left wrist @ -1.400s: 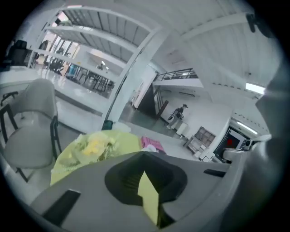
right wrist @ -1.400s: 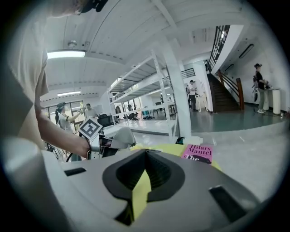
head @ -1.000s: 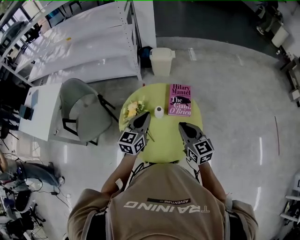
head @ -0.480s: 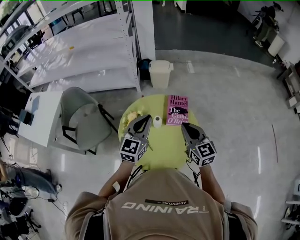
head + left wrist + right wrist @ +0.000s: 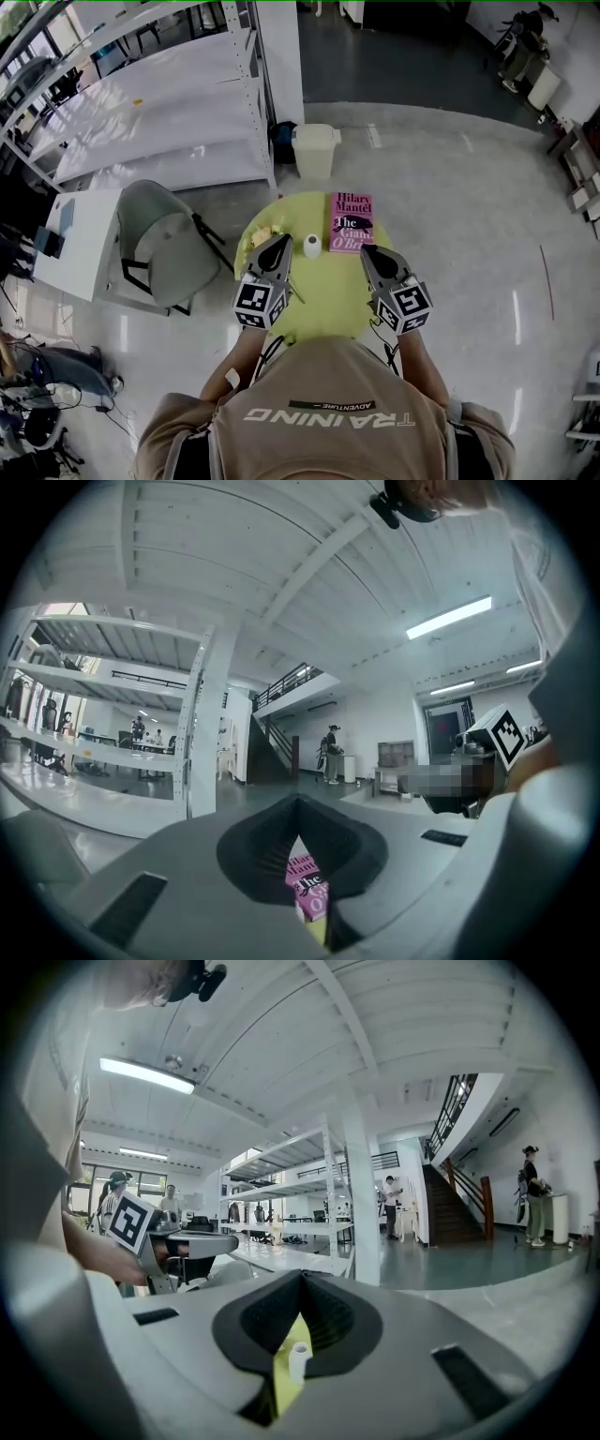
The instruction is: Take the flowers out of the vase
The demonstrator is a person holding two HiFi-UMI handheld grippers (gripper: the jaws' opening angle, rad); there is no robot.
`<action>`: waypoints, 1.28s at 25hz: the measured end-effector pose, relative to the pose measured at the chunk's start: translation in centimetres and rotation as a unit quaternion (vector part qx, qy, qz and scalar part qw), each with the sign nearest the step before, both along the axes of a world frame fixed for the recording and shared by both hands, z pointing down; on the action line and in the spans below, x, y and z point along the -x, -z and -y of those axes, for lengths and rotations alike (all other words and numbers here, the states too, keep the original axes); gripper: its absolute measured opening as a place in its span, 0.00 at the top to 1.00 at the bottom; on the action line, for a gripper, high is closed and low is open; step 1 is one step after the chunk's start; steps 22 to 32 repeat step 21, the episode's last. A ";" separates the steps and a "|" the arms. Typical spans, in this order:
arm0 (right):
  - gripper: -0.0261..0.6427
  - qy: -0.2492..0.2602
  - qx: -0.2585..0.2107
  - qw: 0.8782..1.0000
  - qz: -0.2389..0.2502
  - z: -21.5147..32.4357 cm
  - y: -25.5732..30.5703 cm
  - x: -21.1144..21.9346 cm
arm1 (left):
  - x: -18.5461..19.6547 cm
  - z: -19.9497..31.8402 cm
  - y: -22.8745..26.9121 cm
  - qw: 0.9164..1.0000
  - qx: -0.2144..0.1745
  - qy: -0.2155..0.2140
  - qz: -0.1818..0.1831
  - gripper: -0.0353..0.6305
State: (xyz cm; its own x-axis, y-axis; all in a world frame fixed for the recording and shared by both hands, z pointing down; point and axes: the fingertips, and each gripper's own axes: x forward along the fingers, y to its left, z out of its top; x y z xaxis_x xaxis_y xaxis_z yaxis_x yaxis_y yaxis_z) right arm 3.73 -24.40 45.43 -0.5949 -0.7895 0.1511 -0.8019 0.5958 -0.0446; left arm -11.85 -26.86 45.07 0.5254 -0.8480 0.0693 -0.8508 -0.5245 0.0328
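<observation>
Left claw (image 5: 277, 247) is clenched shut on nothing, and the right claw (image 5: 369, 255) likewise (only a sliver of the green worktop (image 5: 323, 291) shows between its tips). Both are held over the worktop. The white vase (image 5: 312, 247) stands between them, slightly ahead. The yellow flowers (image 5: 262, 233) lie just left of the left claw's tip, apart from the vase. A pink book (image 5: 351, 222) lies ahead of the right claw.
</observation>
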 end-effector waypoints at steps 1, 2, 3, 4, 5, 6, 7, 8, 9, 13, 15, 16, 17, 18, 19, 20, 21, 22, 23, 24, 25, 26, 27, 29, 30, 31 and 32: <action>0.96 0.002 -0.001 1.000 0.000 0.0 0.0 0.1 | 0.1 0.1 0.0 1.000 0.000 0.001 -0.004 0.94; 0.96 0.003 -0.003 1.000 0.000 0.1 0.1 0.3 | 0.2 0.2 -0.1 1.000 0.000 0.003 -0.007 0.94; 0.96 0.005 -0.004 1.000 0.000 0.1 0.1 0.5 | 0.3 0.3 -0.1 1.000 -0.001 0.004 -0.005 0.94; 0.96 0.006 -0.004 1.000 -0.001 0.2 0.2 0.6 | 0.3 0.4 -0.1 1.000 -0.005 0.004 0.002 0.94; 0.96 0.007 -0.003 1.000 -0.003 0.2 0.2 0.7 | 0.2 0.4 0.0 1.000 -0.009 0.001 0.012 0.94; 0.96 0.009 -0.001 1.000 -0.005 0.3 0.2 0.7 | 0.0 0.5 0.2 1.000 -0.013 -0.002 0.018 0.94; 0.96 0.012 0.002 1.000 -0.007 0.4 0.1 0.7 | -0.1 0.5 0.4 1.000 -0.015 -0.004 0.019 0.94; 0.96 0.016 0.007 1.000 -0.009 0.5 -0.1 0.8 | -0.2 0.6 0.6 1.000 -0.015 -0.005 0.015 0.94; 0.96 0.020 0.012 1.000 -0.010 0.6 -0.4 0.9 | -0.1 0.8 0.6 1.000 -0.012 -0.006 0.007 0.94; 0.96 0.019 0.013 1.000 -0.017 0.6 -0.9 1.2 | 0.5 0.8 -0.2 1.000 0.002 -0.004 -0.014 0.94; 0.96 0.016 0.007 1.000 -0.023 0.7 -0.5 1.1 | 0.5 0.9 0.0 1.000 0.005 -0.005 -0.019 0.94; 0.96 0.013 0.005 1.000 -0.024 0.8 -0.2 0.9 | 0.4 0.9 0.1 1.000 0.005 -0.005 -0.021 0.94; 0.96 0.011 0.004 1.000 -0.023 1.0 -0.1 0.8 | 0.4 1.0 0.2 1.000 0.005 -0.006 -0.021 0.94; 0.96 0.008 0.003 1.000 -0.021 1.1 0.0 0.7 | 0.5 1.0 0.2 1.000 0.005 -0.007 -0.020 0.94; 0.96 0.006 0.003 1.000 -0.020 1.2 0.1 0.8 | 0.6 1.1 0.2 1.000 0.005 -0.008 -0.020 0.94; 0.96 0.004 0.002 1.000 -0.019 1.4 0.1 0.8 | 0.7 1.2 0.2 1.000 0.005 -0.009 -0.019 0.94; 0.96 0.002 0.001 1.000 -0.018 1.5 0.1 0.9 | 0.8 1.3 0.2 1.000 0.005 -0.010 -0.018 0.94; 0.96 0.002 0.001 1.000 -0.018 1.5 0.1 0.9 | 0.8 1.3 0.2 1.000 0.005 -0.010 -0.018 0.94; 0.96 0.002 0.001 1.000 -0.018 1.5 0.1 0.9 | 0.8 1.3 0.2 1.000 0.005 -0.010 -0.018 0.94; 0.96 0.002 0.001 1.000 -0.018 1.5 0.1 0.9 | 0.8 1.3 0.2 1.000 0.005 -0.010 -0.018 0.94; 0.96 0.002 0.001 1.000 -0.018 1.5 0.1 0.9 | 0.8 1.3 0.2 1.000 0.005 -0.010 -0.018 0.94; 0.96 0.002 0.001 1.000 -0.018 1.5 0.1 0.9 | 0.8 1.3 0.2 1.000 0.005 -0.010 -0.018 0.94; 0.96 0.002 0.001 1.000 -0.018 1.5 0.1 0.9 | 0.8 1.3 0.2 1.000 0.005 -0.010 -0.018 0.94; 0.96 0.002 0.001 1.000 -0.018 1.5 0.1 0.9 | 0.8 1.3 0.2 1.000 0.005 -0.010 -0.018 0.94; 0.96 0.002 0.001 1.000 -0.018 1.5 0.1 0.9 | 0.8 1.3 0.2 1.000 0.005 -0.010 -0.018 0.94; 0.96 0.002 0.001 1.000 -0.018 1.5 0.1 0.9 | 0.8 1.3 0.2 1.000 0.005 -0.010 -0.018 0.94; 0.96 0.002 0.001 1.000 -0.018 1.5 0.1 0.9 | 0.8 1.3 0.2 1.000 0.005 -0.010 -0.018 0.94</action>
